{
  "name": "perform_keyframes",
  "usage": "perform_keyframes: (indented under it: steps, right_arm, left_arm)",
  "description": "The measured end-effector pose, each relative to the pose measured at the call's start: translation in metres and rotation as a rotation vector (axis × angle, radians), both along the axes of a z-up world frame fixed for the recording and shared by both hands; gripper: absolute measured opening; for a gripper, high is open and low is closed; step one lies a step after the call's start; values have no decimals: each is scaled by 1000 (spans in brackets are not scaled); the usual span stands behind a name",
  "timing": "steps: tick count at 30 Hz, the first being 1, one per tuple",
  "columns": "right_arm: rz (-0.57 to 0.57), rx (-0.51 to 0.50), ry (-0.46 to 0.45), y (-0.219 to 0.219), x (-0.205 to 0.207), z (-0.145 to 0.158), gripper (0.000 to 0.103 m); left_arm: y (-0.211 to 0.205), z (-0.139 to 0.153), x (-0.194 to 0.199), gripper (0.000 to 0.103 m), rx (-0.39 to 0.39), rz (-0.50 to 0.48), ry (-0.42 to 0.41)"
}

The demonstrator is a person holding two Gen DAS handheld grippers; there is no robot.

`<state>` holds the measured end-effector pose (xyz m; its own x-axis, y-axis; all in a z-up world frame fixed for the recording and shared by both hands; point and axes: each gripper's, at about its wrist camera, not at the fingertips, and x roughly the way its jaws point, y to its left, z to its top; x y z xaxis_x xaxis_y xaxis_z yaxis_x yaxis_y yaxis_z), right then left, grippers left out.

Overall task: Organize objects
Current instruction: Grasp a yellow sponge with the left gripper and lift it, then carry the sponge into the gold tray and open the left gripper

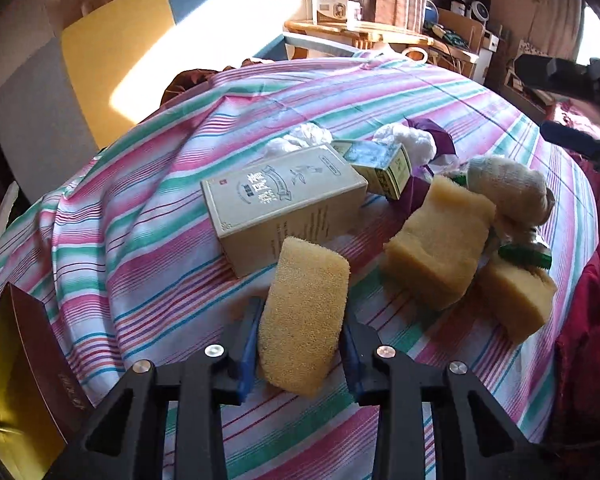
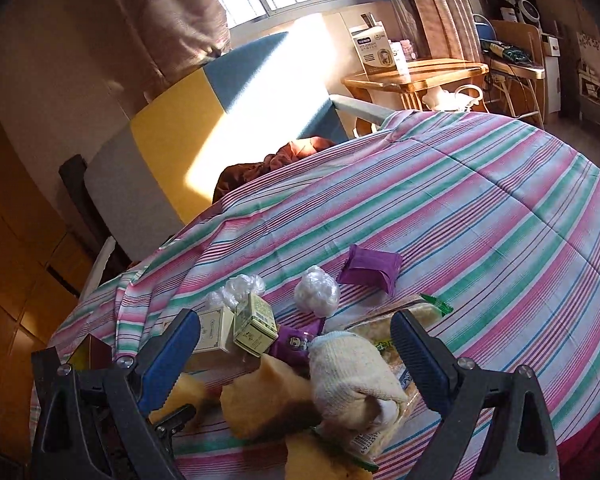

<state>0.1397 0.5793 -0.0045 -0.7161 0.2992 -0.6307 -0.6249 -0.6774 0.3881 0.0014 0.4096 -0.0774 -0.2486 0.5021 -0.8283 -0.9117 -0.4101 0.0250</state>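
Sponge (image 1: 303, 320) sits upright between the blue pads of the left gripper (image 1: 300, 344), which is clamped on its lower half above the striped bedspread (image 1: 148, 208). Just beyond it lies a tan carton (image 1: 284, 204) printed with Chinese characters, and a smaller green box (image 1: 384, 166) leans against the carton's far end. To the right, 2 more sponge blocks (image 1: 440, 244) rest on the cloth, the nearer one (image 1: 516, 300) partly under a green-edged snack wrapper (image 1: 526, 256). A cream knitted glove (image 1: 508, 190) lies on top of that pile. In the right wrist view the right gripper (image 2: 300, 364) has its fingers spread wide apart, holding nothing, with the glove (image 2: 352, 376) and a sponge block (image 2: 266, 400) lying between them below. A purple pouch (image 2: 370, 268) lies by itself farther up the bedspread, near a ball of clear plastic (image 2: 316, 290). A second crumpled plastic ball (image 2: 244, 286) sits behind the green box (image 2: 256, 326). At the lower left edge of the left wrist view a dark red and gold box (image 1: 32, 368) stands open beside the bed.
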Motion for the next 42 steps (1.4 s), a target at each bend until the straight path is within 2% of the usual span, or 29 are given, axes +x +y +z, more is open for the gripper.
perform_keyframes:
  steps: [4, 9, 11, 15, 22, 24, 27, 29, 33, 36, 42]
  right_arm:
    - [161, 77, -32, -28, -22, 5, 96]
    - [334, 166, -213, -63, -58, -16, 95]
    - [355, 206, -295, -69, -66, -29, 95]
    - [365, 235, -395, -69, -73, -46, 96]
    - [369, 245, -469, -66, -79, -60, 100]
    - [378, 245, -505, -67, -82, -67, 100]
    - [371, 267, -552, -70, -87, -74, 73]
    - [366, 270, -539, -70, -85, -72, 70]
    - [386, 281, -524, -76, -85, -68, 69]
    - [390, 293, -524, -79, -86, -67, 69]
    - [381, 307, -505, -80, -86, -63, 69]
  left_arm:
    - [-22, 11, 1, 35, 54, 51, -19]
    - [-59, 30, 2, 35, 118, 110, -56]
    - [-73, 37, 4, 35, 139, 127, -59]
    - [-99, 47, 5, 35, 168, 163, -77]
    - [-151, 67, -5, 36, 232, 236, -85]
    - [-172, 71, -14, 36, 250, 279, -91]
    - [-206, 75, -34, 36, 258, 364, -89]
    - [-233, 75, -53, 36, 251, 450, -76]
    - [-288, 67, -103, 36, 243, 637, -116]
    - [-318, 60, -141, 36, 214, 752, -108]
    - [-339, 36, -197, 36, 155, 870, -120]
